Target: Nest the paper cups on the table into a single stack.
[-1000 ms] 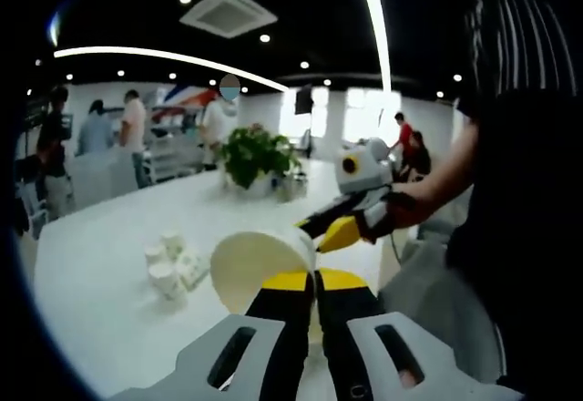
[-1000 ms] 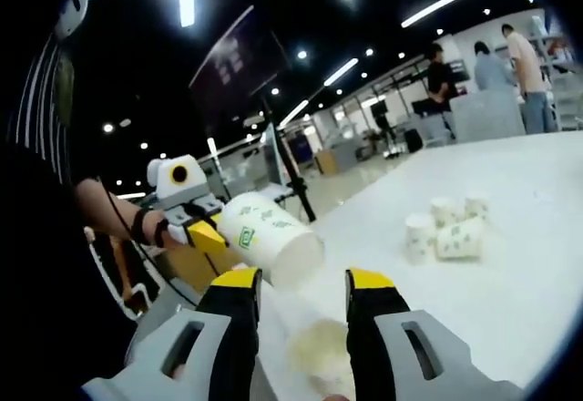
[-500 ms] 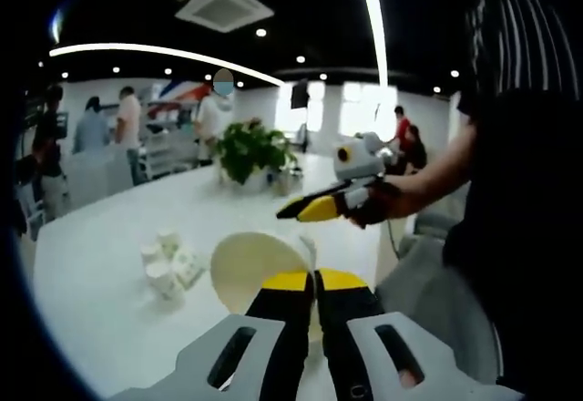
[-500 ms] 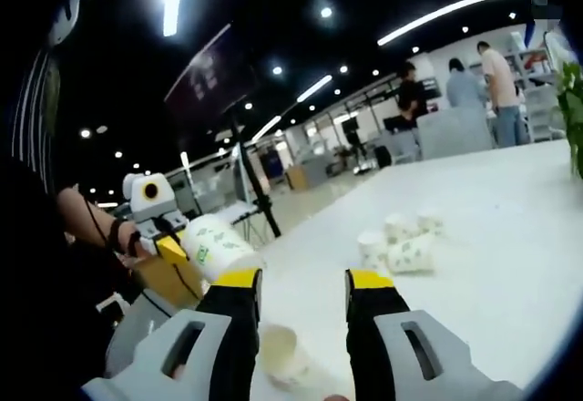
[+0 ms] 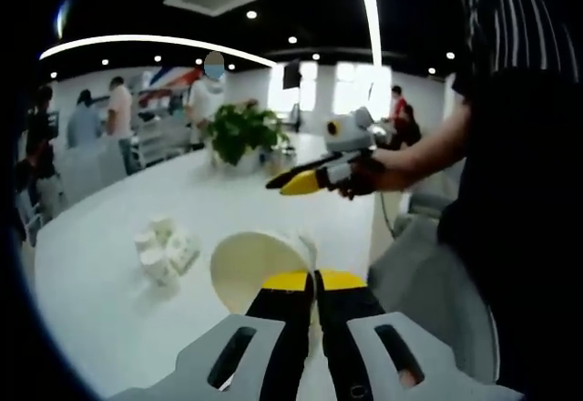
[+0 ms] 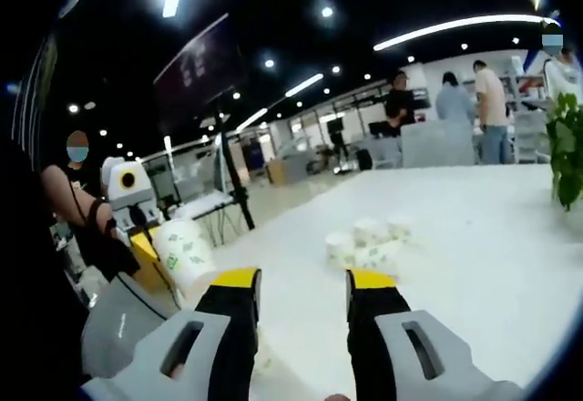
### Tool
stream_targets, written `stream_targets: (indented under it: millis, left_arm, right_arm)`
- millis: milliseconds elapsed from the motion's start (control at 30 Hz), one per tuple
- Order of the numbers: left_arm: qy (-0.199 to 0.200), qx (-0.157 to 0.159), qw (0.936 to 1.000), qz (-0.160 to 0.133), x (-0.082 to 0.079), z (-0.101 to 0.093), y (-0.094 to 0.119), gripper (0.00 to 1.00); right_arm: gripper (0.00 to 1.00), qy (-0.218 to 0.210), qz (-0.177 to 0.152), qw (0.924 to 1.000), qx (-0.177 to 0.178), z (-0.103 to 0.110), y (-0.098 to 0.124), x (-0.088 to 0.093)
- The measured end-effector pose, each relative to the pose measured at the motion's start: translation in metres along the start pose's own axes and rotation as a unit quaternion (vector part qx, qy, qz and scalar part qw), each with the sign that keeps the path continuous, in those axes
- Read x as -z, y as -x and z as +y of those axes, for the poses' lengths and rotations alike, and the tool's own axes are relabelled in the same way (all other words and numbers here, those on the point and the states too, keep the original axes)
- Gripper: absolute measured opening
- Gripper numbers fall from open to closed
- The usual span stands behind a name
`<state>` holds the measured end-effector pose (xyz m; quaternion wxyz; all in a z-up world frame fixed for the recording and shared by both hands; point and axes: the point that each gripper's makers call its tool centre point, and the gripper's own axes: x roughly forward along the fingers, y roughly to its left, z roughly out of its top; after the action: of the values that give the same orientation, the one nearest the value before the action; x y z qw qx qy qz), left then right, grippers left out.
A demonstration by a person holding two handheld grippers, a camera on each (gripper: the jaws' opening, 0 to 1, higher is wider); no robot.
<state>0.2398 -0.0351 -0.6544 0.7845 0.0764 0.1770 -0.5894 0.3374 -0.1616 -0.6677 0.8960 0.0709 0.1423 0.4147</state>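
Observation:
My left gripper is shut on the rim of a white paper cup, whose open mouth faces the camera. In the right gripper view the same cup, with green print, shows at the left, held by the left gripper. Several more paper cups lie clustered on the white table, to the left of the held cup. My right gripper is open and holds nothing, with the cup cluster ahead of it beyond the jaws. From the left gripper view, the right gripper hovers above the table.
A potted plant stands at the table's far end, also seen as a plant at the right edge. Several people stand by shelves beyond the table. A person's arm and dark body crowd the right side.
My right gripper has lifted away from the held cup and swung out over the table towards the cup cluster. The left gripper has kept its hold on the cup.

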Motion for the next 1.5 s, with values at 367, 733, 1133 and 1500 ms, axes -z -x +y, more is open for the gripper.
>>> stream_targets:
  millis: [367, 733, 1133, 1500]
  left_arm:
    - [-0.022, -0.004, 0.9988, 0.044, 0.008, 0.002, 0.004, 0.0]
    - [-0.083, 0.024, 0.9892, 0.119, 0.019, -0.006, -0.002, 0.0]
    - [-0.152, 0.04, 0.9693, 0.189, 0.028, -0.006, -0.018, 0.0]
    - [-0.228, 0.063, 0.9348, 0.265, 0.033, -0.002, -0.026, 0.0]
  right_arm:
    - [0.51, -0.006, 0.005, 0.9999, 0.013, -0.007, 0.0, 0.005]
    - [0.62, -0.013, 0.004, 0.9995, 0.028, -0.016, 0.003, 0.01]
    - [0.84, -0.013, -0.002, 0.998, 0.062, -0.033, 0.008, 0.014]
    - [0.87, -0.028, -0.003, 0.9979, 0.059, -0.036, 0.01, 0.018]
